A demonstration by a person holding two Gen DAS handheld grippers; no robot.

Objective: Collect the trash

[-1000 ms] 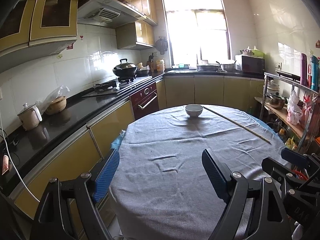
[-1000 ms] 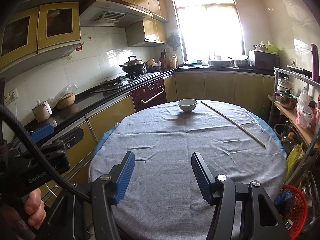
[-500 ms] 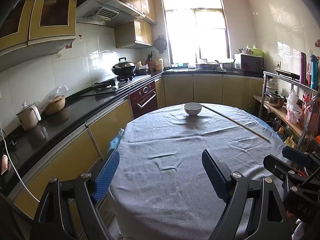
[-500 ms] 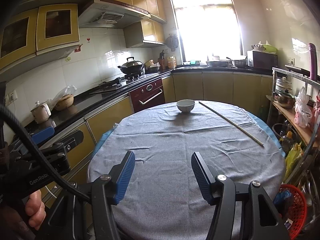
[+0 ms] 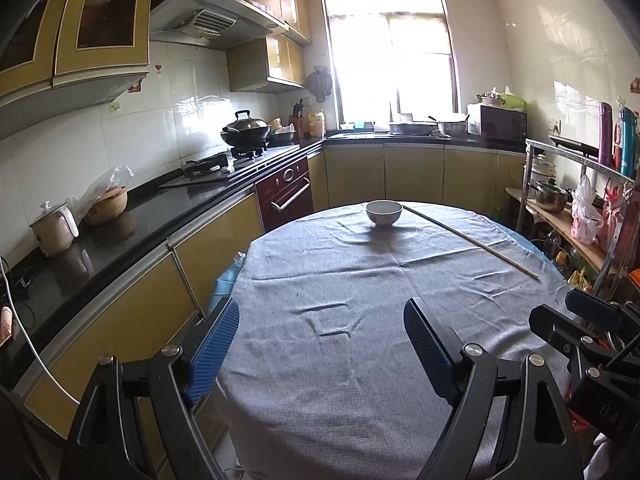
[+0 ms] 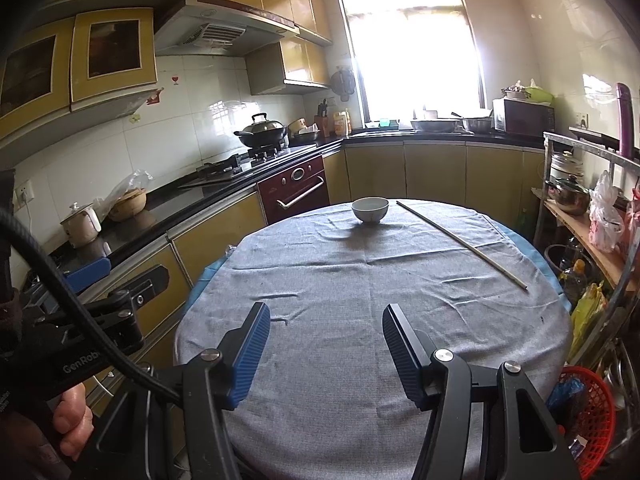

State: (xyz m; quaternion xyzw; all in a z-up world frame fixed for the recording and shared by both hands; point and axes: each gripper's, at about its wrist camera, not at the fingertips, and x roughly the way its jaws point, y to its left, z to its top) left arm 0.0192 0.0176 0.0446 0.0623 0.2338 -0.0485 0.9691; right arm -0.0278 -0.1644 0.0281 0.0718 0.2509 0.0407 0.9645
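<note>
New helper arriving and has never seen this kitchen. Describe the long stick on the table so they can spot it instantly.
Find the round table under the grey cloth. At its far end sits a white bowl; the stick starts just right of it and runs diagonally toward the near right edge. It is the only long, thin, pale thing there.

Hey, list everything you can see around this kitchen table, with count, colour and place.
Round table with grey cloth: one, centre.
White ceramic bowl: one, table's far side.
Long thin pale stick: one, right of bowl, lying diagonally.
Lidded black wok: one, on stove.
Dark microwave: one, far counter.
Red plastic basket: one, floor, right.
Left hand-held gripper: open, empty, blue pads.
Right hand-held gripper: open, empty, blue pads.
</note>
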